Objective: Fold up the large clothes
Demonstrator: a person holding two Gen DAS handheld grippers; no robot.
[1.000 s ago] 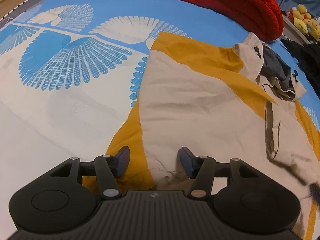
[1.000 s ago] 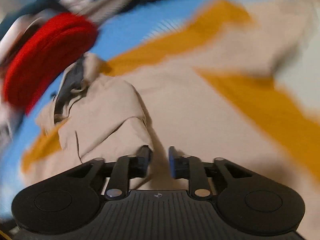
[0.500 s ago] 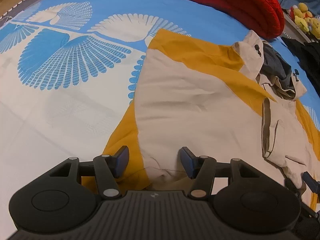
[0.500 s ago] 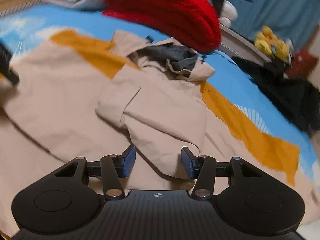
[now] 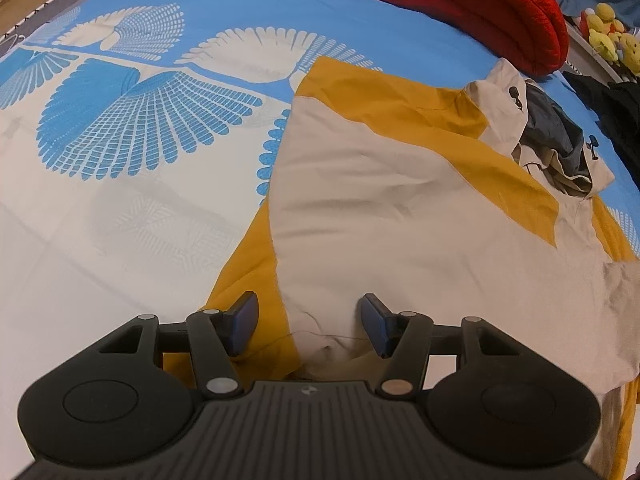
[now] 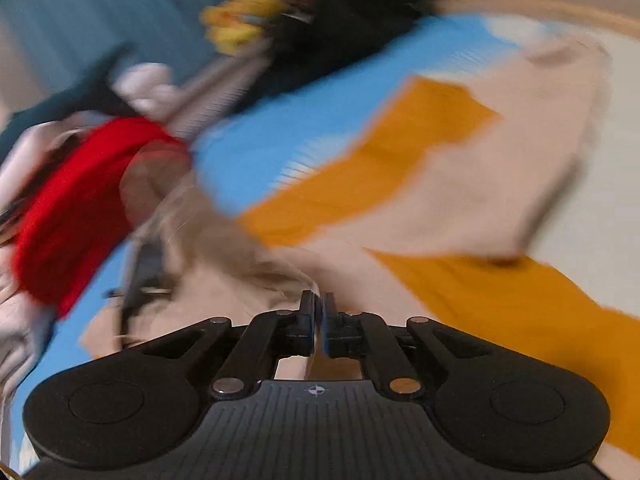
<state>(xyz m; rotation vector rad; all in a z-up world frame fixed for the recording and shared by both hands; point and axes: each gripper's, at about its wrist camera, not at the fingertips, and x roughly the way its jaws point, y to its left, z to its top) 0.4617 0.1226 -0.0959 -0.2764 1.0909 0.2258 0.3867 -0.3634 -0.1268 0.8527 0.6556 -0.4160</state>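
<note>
A beige and mustard-yellow jacket point(image 5: 400, 208) lies spread on the bed, its grey-lined hood point(image 5: 556, 132) at the far right. My left gripper point(image 5: 308, 324) is open, with its jaws wide apart over the jacket's near hem, touching nothing. In the blurred right wrist view the jacket point(image 6: 460, 184) fills the middle and right. My right gripper point(image 6: 319, 312) is shut on a thin fold of the jacket's beige fabric and lifts it.
The bed has a blue and white fan-pattern cover point(image 5: 132, 128). A red knitted blanket point(image 5: 472, 4) lies at the far edge, also in the right wrist view point(image 6: 80, 200). Yellow plush toys point(image 5: 608, 32) and dark clothes point(image 5: 616, 112) sit at the far right.
My right gripper was open over the folded sleeve; it has shut on the beige fabric and is swinging fast. The sleeve fold has gone from the left view. The left gripper has barely moved.
</note>
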